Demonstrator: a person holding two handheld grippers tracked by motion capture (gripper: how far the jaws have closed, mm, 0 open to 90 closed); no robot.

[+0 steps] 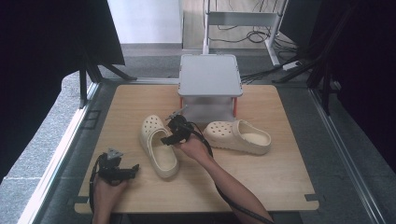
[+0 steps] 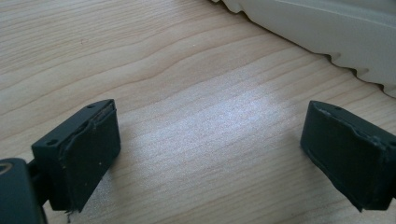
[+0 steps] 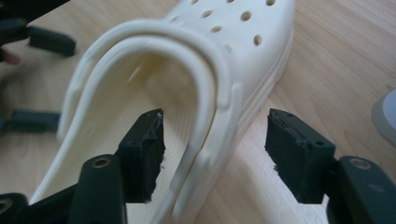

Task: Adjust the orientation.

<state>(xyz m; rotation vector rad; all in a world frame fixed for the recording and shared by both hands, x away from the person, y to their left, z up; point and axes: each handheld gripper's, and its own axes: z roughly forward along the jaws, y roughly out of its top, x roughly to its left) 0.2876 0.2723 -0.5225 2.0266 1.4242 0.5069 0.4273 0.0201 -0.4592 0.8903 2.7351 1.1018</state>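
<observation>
We see the right gripper (image 3: 215, 158) low in its own view, jaws straddling the side wall of the cream clog (image 3: 205, 93) at frame centre, pads not yet pressing; the clog lies on the wooden table (image 1: 261, 177). The left gripper (image 2: 210, 154) rests spread wide over bare wood at lower left of the high view.

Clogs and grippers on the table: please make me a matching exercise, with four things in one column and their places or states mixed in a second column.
1. left clog
2. right clog
3. left gripper
4. grey stand

a. at the table's far edge
b. open above bare wood
c. its side wall between the right gripper's jaws
d. lying alone, untouched

Pairs: 1-c, 2-d, 3-b, 4-a
</observation>
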